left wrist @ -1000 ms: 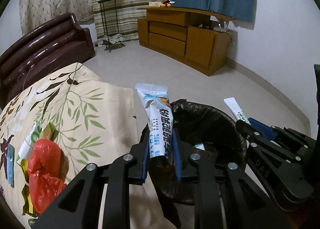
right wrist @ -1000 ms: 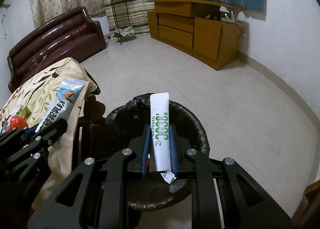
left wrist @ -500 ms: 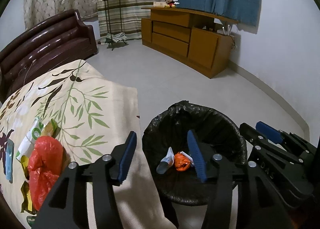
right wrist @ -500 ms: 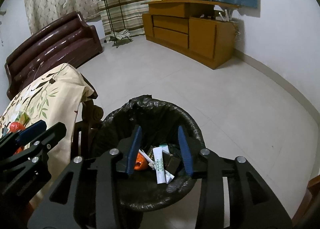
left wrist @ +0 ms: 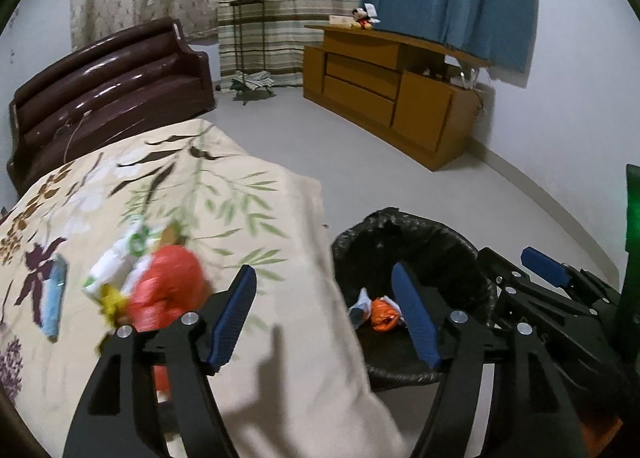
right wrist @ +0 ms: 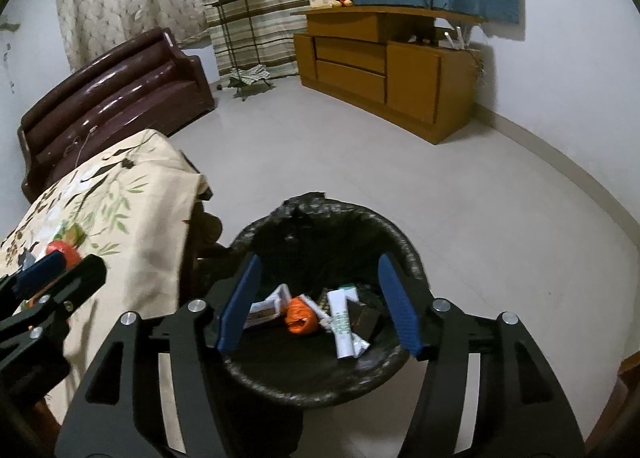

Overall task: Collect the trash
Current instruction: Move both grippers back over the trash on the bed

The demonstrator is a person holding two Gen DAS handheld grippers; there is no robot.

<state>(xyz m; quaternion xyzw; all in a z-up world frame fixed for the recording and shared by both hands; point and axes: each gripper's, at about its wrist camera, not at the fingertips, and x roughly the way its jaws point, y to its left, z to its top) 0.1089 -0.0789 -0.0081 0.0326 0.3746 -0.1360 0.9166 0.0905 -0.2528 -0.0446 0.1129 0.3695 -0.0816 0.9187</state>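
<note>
A black-lined trash bin (right wrist: 404, 246) stands on the floor beside the cloth-covered table (left wrist: 256, 194). It holds a white-green tube (right wrist: 343, 320), an orange wad (right wrist: 301, 314) and other wrappers. My right gripper (right wrist: 318, 298) is open and empty, just above the bin. My left gripper (left wrist: 324, 310) is open and empty over the table's right edge, between the bin (left wrist: 436, 234) and a pile of trash on the table: a red plastic bag (left wrist: 168, 290), a white-green wrapper (left wrist: 120, 258) and a blue packet (left wrist: 52, 298).
A dark brown sofa (left wrist: 108, 82) stands behind the table. A wooden cabinet (right wrist: 384, 62) runs along the far wall under a blue curtain. A plant stand (left wrist: 248, 34) is in the corner. Grey floor (right wrist: 440, 186) lies around the bin.
Both grippers opened and dropped their packets into the bin. The left gripper has since swung left toward the trash pile on the table. The right gripper stays over the bin.
</note>
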